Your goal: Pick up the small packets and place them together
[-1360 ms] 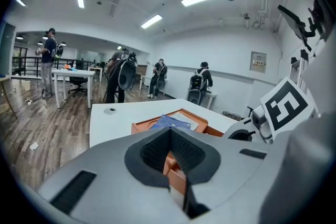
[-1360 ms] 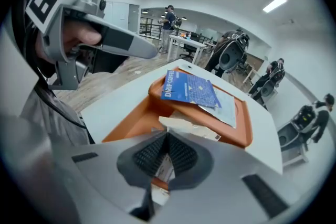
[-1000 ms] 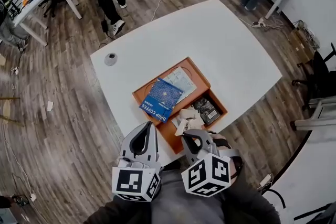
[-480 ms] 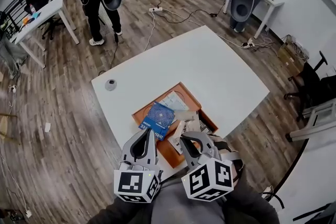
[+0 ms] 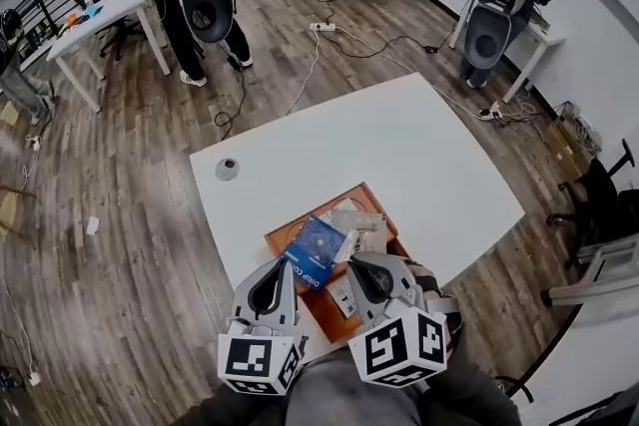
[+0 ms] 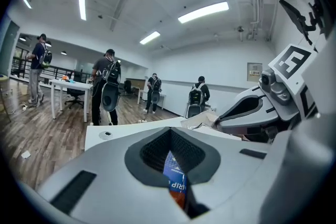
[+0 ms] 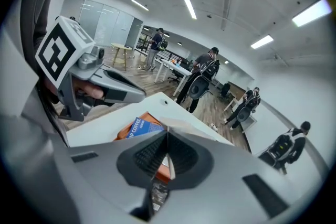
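An orange tray (image 5: pixel 288 236) on the white table (image 5: pixel 399 145) holds a blue drip-coffee packet (image 5: pixel 316 252) and several pale and dark small packets. My right gripper (image 5: pixel 355 261) hangs over the tray's near right part, shut on a thin pale packet (image 5: pixel 371 234) that sticks out past its tips. The same packet (image 6: pixel 202 120) shows at the right gripper's tip in the left gripper view. My left gripper (image 5: pixel 277 261) is shut and holds nothing, above the tray's near left corner. The blue packet (image 6: pixel 176 182) shows below its jaws, and again as the blue packet (image 7: pixel 139 126) in the right gripper view.
A small grey round object (image 5: pixel 228 169) lies near the table's far left edge. Several people with backpacks stand by desks across the wooden floor (image 5: pixel 120 214). Cables trail on the floor beyond the table.
My right gripper has risen from the tray with the pale packet still in it. The left gripper has lifted slightly. The head view has swung, so the tray now lies closer to both grippers.
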Motion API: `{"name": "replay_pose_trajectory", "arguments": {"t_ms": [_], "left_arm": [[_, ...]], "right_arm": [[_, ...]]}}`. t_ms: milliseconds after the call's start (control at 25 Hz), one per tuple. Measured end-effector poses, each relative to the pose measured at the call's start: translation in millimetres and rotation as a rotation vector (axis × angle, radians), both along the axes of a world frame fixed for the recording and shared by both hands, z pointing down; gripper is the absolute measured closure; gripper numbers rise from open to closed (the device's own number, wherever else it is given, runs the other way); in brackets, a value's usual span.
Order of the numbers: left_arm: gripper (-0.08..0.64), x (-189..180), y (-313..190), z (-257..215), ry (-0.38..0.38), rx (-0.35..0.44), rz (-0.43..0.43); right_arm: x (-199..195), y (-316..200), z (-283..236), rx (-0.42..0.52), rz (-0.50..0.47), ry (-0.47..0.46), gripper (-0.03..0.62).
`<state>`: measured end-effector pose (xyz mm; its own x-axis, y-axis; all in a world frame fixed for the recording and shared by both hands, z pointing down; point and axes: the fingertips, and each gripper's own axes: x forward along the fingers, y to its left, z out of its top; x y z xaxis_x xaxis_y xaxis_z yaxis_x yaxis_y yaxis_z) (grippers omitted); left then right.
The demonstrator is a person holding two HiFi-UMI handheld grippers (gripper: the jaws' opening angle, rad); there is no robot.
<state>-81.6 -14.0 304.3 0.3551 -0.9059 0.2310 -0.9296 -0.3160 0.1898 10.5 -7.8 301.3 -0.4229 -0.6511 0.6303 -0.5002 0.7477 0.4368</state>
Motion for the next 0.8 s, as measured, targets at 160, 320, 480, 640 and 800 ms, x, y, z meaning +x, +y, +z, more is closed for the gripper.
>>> {"name": "replay_pose_trajectory", "arguments": {"t_ms": [160,320,480,640,800], "left_arm": [[0.563,-13,-5,11,-0.007,-0.042,-0.051],[0.563,-22,-6,25,-0.024,-0.090,-0.100],[0.563,-30,-10,35,-0.048,-0.137,-0.145],[0.563,-36,-11,47,-0.066,-0.178,-0.176],[0.563,-44,-11,50,-0.075,-0.203,-0.186]], "right_arm": [[-9,-15,11,-0.034,-0.030,-0.024,0.586],[-15,-27,38,-0.083,-0.053,-0.037,0.586],[-16,-42,64,-0.141,-0.056,-0.051,0.586],[-16,-49,88,-0.199,-0.060,-0.062,0.584],[-26,-49,98,-0.238,-0.067,-0.069,0.515]]}}
